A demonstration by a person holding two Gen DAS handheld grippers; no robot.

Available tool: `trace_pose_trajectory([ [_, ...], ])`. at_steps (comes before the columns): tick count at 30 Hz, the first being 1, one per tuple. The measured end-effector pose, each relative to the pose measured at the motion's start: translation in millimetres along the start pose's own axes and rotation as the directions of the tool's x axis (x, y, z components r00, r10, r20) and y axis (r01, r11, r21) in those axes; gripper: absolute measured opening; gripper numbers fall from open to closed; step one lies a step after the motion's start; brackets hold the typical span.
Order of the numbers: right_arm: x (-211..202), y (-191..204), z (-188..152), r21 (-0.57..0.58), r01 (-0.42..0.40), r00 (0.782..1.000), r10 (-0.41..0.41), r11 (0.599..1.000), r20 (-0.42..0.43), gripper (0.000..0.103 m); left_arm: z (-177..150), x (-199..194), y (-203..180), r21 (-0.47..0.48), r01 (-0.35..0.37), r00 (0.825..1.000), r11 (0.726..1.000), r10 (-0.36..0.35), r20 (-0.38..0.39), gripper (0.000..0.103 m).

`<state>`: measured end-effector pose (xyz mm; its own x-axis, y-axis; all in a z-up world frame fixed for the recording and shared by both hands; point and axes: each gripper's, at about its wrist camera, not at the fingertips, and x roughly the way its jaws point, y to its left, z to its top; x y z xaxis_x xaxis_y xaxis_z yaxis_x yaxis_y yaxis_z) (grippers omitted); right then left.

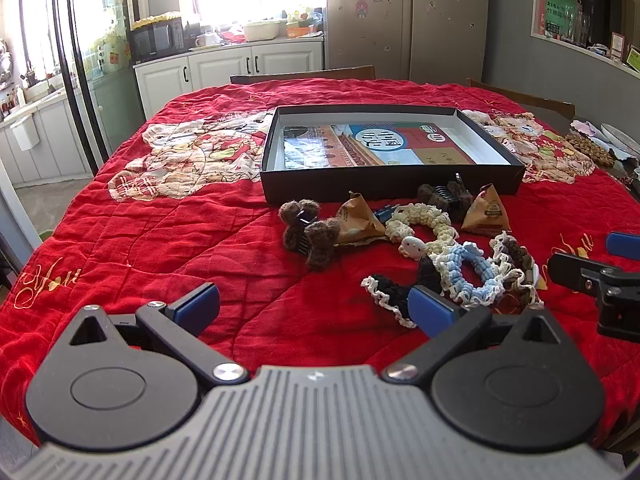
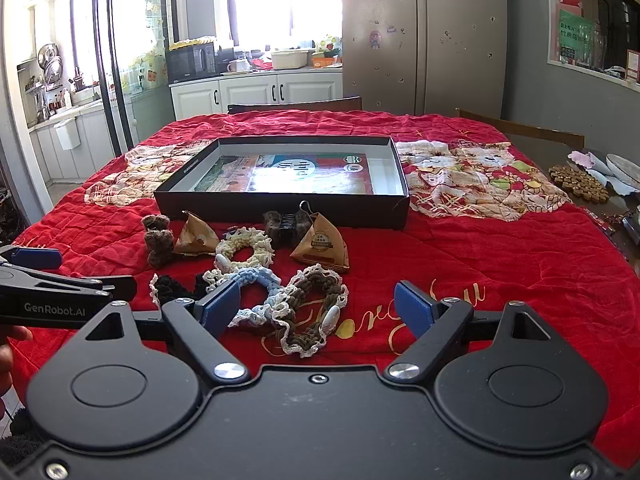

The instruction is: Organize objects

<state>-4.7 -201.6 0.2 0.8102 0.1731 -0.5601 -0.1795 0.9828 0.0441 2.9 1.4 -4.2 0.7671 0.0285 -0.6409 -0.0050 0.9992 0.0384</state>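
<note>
We judge the sorting barely begun: the black box (image 2: 280,200) on the table (image 2: 520,264) holds only a book, the scrunchies (image 2: 256,288), hair clips and packets lie loose before it, and our left claw (image 1: 316,308) and right claw (image 2: 316,308) gape wide, empty.

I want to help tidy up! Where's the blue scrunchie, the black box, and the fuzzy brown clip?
blue scrunchie (image 2: 256,280): right wrist view, top of its ring.
black box (image 1: 392,190): left wrist view, near outer wall.
fuzzy brown clip (image 1: 306,232): left wrist view, its middle.
</note>
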Motion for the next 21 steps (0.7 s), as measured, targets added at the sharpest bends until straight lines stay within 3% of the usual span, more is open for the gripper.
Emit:
trace_pose_trajectory([
  [21, 5.6, -5.2, -1.5, 0.011, 0.010, 1.000, -0.010, 1.000, -0.015, 0.081, -0.1, 4.9, -0.1, 0.023, 0.022, 1.000, 0.999, -0.022, -0.009, 0.103],
])
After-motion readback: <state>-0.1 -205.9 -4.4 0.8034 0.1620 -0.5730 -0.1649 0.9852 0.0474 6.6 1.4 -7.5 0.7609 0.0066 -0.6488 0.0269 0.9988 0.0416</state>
